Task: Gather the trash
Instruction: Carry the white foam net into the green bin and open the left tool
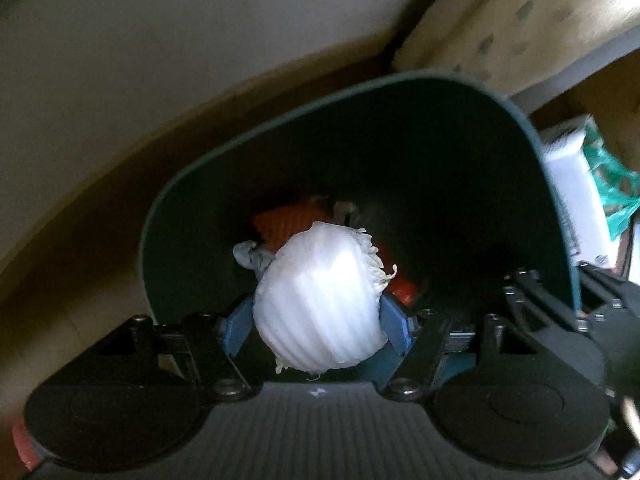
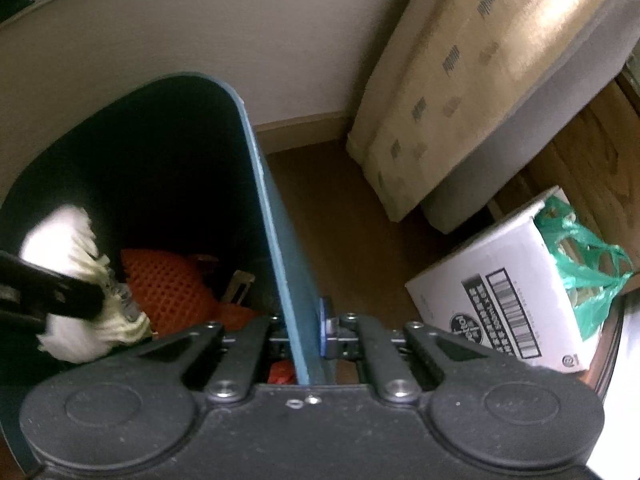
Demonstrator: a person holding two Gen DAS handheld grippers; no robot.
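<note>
Cabbage [image 1: 320, 312] sits pinched in our left tool [image 1: 318, 320], right above the open green bin [image 1: 400, 88]. Our right tool [image 2: 308, 336] is squeezed onto the bin's wall. Orange netting [image 2: 168, 288] lies down inside.

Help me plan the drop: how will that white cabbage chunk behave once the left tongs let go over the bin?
The cabbage chunk looks firm and ribbed, so it probably holds its shape. Being rounded, it may roll off the orange trash below. Its frilly edge seems brittle and could shed bits. The green bin looks deep, so it should stay in.
</note>
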